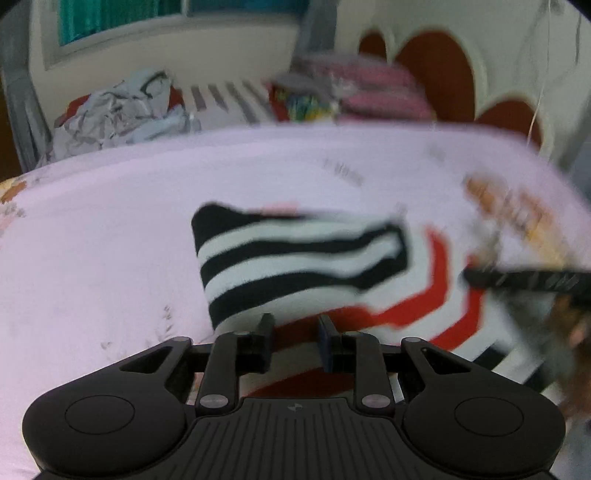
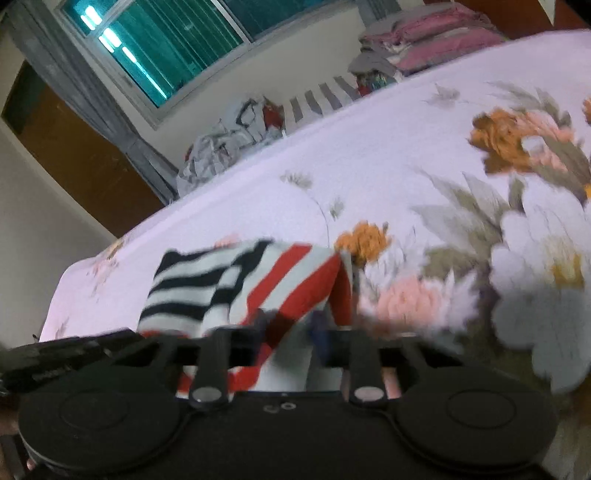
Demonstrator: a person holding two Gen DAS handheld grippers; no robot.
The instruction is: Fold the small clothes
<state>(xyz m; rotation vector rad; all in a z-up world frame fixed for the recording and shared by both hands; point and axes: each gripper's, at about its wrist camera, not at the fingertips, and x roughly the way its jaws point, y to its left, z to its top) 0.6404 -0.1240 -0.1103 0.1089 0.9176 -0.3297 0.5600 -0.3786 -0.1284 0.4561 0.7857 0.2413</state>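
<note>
The striped garment [image 1: 303,254] lies on the bed [image 1: 110,229], one part already lapped over, and the left gripper [image 1: 295,332] sits at its near edge with jaws apart. The right gripper [image 2: 291,332] seems to have cloth between its jaws, though blur hides whether it is clamped. If it is unclamped, the fold could slip loose.

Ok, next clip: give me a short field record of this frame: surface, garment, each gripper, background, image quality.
surface: bed with floral sheet
garment: striped garment, black-white and red-white bands, partly folded over itself
left gripper: open, fingers apart just above the garment's near edge
right gripper: fingers blurred over the red-striped part; grip cannot be told
background: crumpled clothes pile, pink folded stack, window
image quality: motion blur in both views
</note>
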